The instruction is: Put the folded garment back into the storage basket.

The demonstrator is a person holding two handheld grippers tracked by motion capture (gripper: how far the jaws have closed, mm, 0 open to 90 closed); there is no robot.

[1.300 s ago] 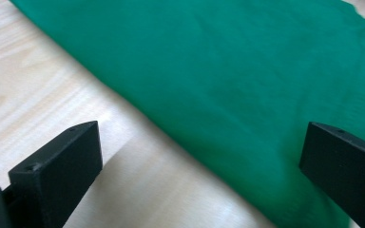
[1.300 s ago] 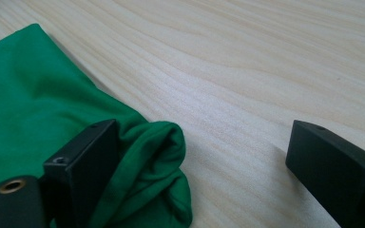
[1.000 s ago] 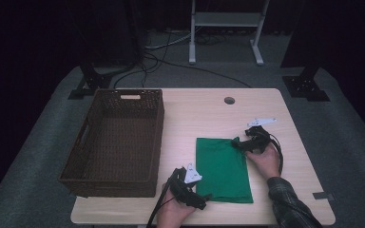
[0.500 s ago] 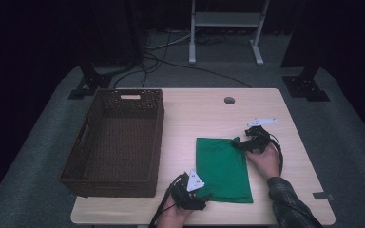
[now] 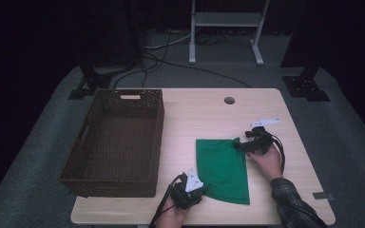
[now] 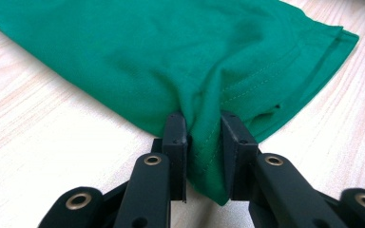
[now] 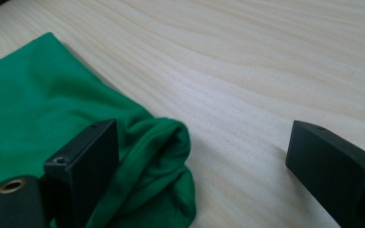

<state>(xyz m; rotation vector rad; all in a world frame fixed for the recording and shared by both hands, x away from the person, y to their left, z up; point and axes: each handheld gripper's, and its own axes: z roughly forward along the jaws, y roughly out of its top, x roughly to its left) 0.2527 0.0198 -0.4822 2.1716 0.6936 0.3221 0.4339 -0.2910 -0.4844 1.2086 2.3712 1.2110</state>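
A green cloth [image 5: 221, 166] lies folded flat on the wooden table [image 5: 195, 114], right of the middle. My left gripper [image 5: 202, 191] is at the cloth's near left corner. In the left gripper view its jaws have just been closing and now pinch a fold of the cloth [image 6: 195, 61] between the fingertips [image 6: 176, 124]. My right gripper [image 5: 237, 145] rests at the far right corner with its jaws wide apart. In the right gripper view that corner of the cloth [image 7: 161, 156] lies bunched beside one fingertip [image 7: 92, 147], and bare table fills the gap to the other.
A dark woven basket [image 5: 114, 183] stands on the left half of the table, close to the cloth's left edge. A round cable hole [image 5: 229, 100] sits near the table's far edge. Stands and cables lie on the floor beyond the table.
The left gripper has shifted a little toward the cloth's near corner and its jaws have closed onto the fabric. The right hand and gripper have stayed put.
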